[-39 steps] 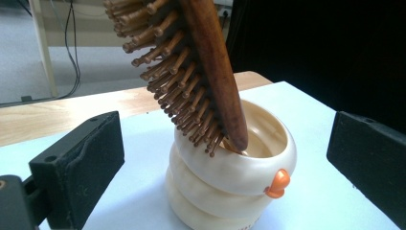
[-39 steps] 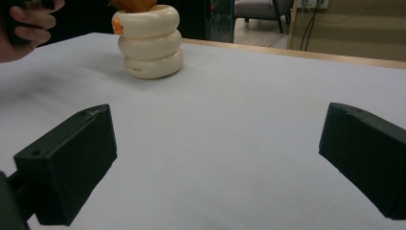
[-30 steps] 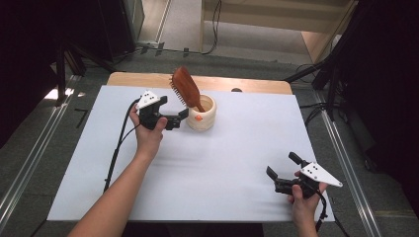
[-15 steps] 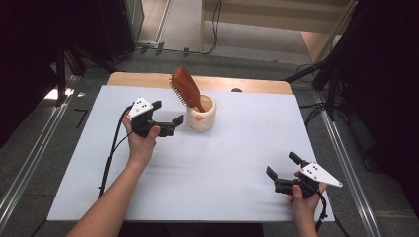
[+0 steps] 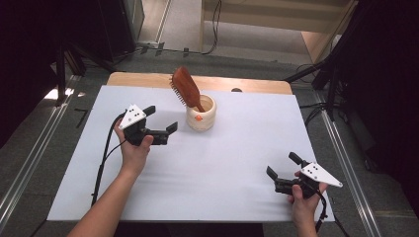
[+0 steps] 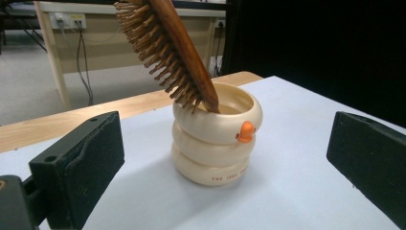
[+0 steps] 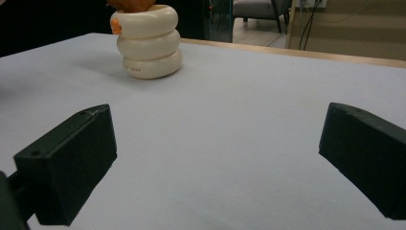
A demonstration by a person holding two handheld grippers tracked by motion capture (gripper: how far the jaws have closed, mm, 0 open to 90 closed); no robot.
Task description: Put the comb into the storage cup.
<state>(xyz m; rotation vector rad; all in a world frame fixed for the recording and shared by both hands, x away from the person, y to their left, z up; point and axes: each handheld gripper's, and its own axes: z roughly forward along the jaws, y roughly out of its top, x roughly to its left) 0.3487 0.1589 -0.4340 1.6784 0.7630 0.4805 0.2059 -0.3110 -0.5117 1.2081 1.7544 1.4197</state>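
the white table cover (image 5: 222, 163) lay bare under both my claws. my left claw (image 5: 160, 123) hung wide open and empty, the hairbrush (image 5: 185, 89) leaning in the cream holder (image 5: 201, 118) just ahead of it. my right claw (image 5: 282, 169) rested wide open and empty, well off. probably a reach; next, close on the brush.

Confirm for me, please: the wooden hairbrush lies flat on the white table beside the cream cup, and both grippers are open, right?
Not quite. The hairbrush stands handle-down inside the cream cup, leaning on its rim, as the left gripper view shows. The rest holds: the left gripper and the right gripper are both open.
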